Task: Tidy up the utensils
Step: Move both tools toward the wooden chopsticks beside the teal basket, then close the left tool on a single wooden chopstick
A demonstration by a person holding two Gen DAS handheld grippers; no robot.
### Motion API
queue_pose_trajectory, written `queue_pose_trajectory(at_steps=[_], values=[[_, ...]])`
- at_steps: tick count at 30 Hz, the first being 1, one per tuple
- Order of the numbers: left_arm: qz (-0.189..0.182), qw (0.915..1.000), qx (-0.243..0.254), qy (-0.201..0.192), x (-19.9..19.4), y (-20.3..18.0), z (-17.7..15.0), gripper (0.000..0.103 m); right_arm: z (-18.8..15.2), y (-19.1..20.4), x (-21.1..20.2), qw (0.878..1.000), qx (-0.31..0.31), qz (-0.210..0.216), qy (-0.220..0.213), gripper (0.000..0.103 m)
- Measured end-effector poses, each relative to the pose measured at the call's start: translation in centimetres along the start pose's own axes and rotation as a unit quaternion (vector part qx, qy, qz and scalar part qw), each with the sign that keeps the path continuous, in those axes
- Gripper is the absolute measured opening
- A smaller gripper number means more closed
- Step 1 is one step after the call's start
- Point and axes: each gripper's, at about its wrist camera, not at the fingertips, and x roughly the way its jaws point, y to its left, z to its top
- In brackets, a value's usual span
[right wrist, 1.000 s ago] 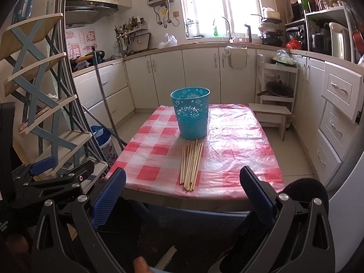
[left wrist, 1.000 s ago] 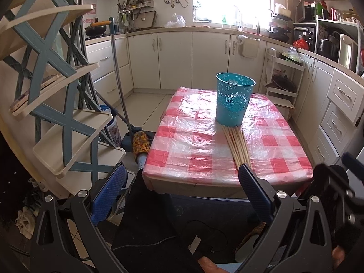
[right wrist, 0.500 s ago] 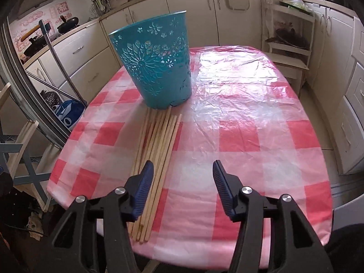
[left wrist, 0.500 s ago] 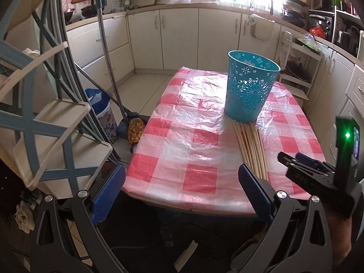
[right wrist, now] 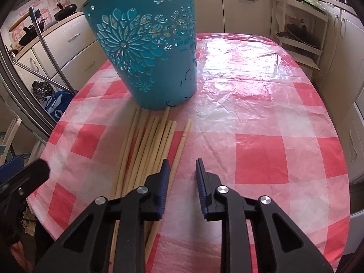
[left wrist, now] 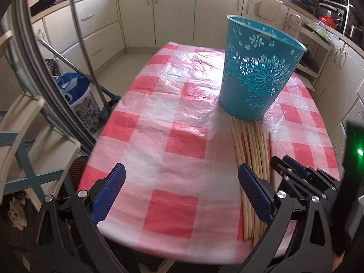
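Several pale wooden chopsticks [right wrist: 147,145] lie side by side on the red-and-white checked table [right wrist: 261,118], their far ends at the foot of an upright teal cut-out basket [right wrist: 145,45]. My right gripper [right wrist: 182,170] is open with a narrow gap and empty, low over the near part of the bundle, straddling the rightmost chopstick [right wrist: 179,150]. My left gripper [left wrist: 182,188] is wide open and empty over the table's near edge, left of the chopsticks [left wrist: 252,159]. The basket [left wrist: 257,68] and the right gripper [left wrist: 293,168] also show in the left wrist view.
A metal-framed rack and poles [left wrist: 56,86] stand left of the table, with a blue bag [left wrist: 75,91] on the floor. Cream kitchen cabinets [left wrist: 173,11] line the back and right. A small shelf unit [right wrist: 300,22] stands behind the table.
Both grippers have moved forward and down toward the table. The right gripper has narrowed from wide open and now hovers over the chopsticks, close to the basket.
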Motion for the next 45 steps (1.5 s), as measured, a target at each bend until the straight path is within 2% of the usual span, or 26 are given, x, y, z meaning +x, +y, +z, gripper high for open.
queue_pose_trajectory(at_steps=[5, 9, 12, 15, 19, 21, 25, 30, 31, 33, 34, 36, 39, 42, 45], values=[[0.013, 0.9995, 0.025, 0.010, 3.2, -2.7, 1.2, 0.095, 0.2, 0.5, 0.2, 1.000, -0.024, -0.008, -0.003, 0.023], [0.028, 0.9987, 0.035, 0.025, 5.6, -3.7, 2.0, 0.095, 0.3, -0.2, 0.2, 1.000, -0.018, -0.002, 0.000, 0.013], [0.036, 0.9978, 0.039, 0.039, 7.0, -4.1, 2.3, 0.095, 0.3, -0.7, 0.0, 1.000, -0.008, 0.007, 0.001, 0.012], [0.029, 0.9983, 0.036, 0.037, 7.1, -4.3, 2.7, 0.095, 0.1, -0.9, -0.1, 1.000, -0.004, 0.012, 0.001, 0.012], [0.037, 0.9977, 0.044, 0.034, 7.2, -5.2, 3.1, 0.095, 0.2, -1.2, -0.1, 1.000, 0.008, 0.023, 0.002, 0.012], [0.035, 0.9974, 0.045, 0.044, 7.6, -5.2, 3.2, 0.095, 0.2, -1.2, -0.1, 1.000, 0.010, 0.025, 0.002, 0.012], [0.031, 0.9979, 0.049, 0.029, 7.0, -5.7, 2.6, 0.094, 0.2, -1.3, -0.2, 1.000, 0.010, 0.028, 0.002, 0.012], [-0.011, 0.9969, 0.078, 0.008, 6.0, -6.3, 2.0, 0.065, 0.3, -1.3, 0.0, 1.000, 0.006, 0.025, 0.000, 0.012], [-0.019, 0.9960, 0.087, 0.004, 5.8, -6.6, 1.8, 0.063, 0.3, -1.3, 0.0, 1.000, 0.005, 0.024, 0.000, 0.012], [-0.041, 0.9938, 0.103, 0.001, 5.3, -6.9, 1.5, 0.050, 0.3, -1.3, 0.0, 1.000, 0.005, 0.023, -0.002, 0.012], [-0.050, 0.9929, 0.108, 0.002, 5.1, -7.0, 1.3, 0.048, 0.3, -1.3, 0.0, 1.000, 0.005, 0.022, -0.002, 0.012], [-0.067, 0.9903, 0.122, 0.005, 4.7, -6.7, 1.0, 0.036, 0.3, -1.3, 0.0, 1.000, 0.004, 0.023, -0.001, 0.012], [-0.088, 0.9836, 0.157, 0.014, 4.1, -6.2, 0.6, 0.027, 0.3, -1.6, 0.0, 1.000, 0.010, 0.020, -0.001, 0.012], [-0.109, 0.9770, 0.180, 0.035, 3.7, -5.5, 0.6, 0.025, 0.3, -2.2, -0.1, 1.000, 0.019, 0.014, -0.001, 0.012], [-0.106, 0.9791, 0.168, 0.045, 4.4, -4.6, 1.6, 0.025, 0.3, -2.2, -0.2, 1.000, 0.022, 0.010, -0.003, 0.012]])
